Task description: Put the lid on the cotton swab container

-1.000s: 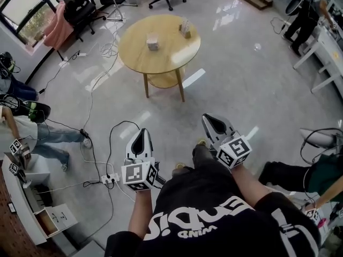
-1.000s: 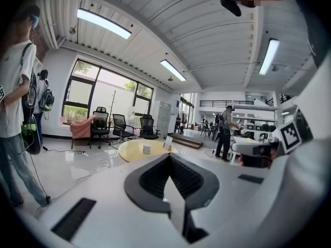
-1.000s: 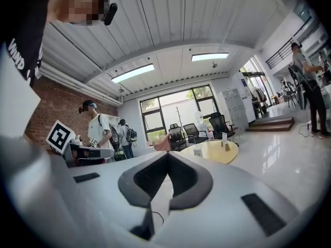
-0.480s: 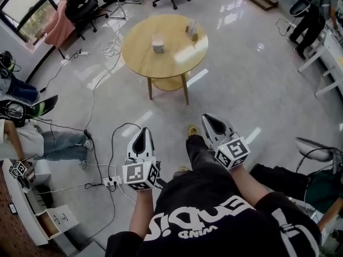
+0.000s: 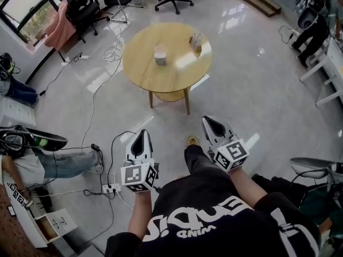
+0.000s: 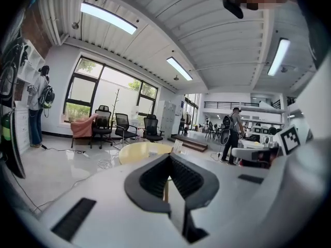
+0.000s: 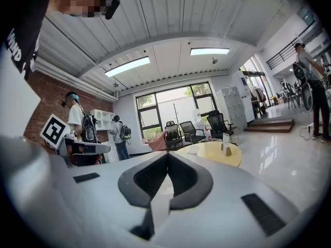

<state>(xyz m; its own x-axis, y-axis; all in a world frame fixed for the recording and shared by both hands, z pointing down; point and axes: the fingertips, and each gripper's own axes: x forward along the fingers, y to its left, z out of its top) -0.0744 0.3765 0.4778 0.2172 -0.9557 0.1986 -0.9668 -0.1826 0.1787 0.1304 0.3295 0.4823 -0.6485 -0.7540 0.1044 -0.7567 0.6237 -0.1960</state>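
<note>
Since the earlier frame, the round counter has drifted down from the top of the head view toward centre as the person nears it. Two small pale items stand on it, one left of centre and one near its upper right edge. Which is the cotton swab container and which the lid cannot be told. The left tool and right tool, at lower centre, are clenched on nothing, well short of the counter. Judged risks: unopened tools could nudge a light item off the counter, and the floor cables at lower left could catch a foot.

Open floor before round table
</note>
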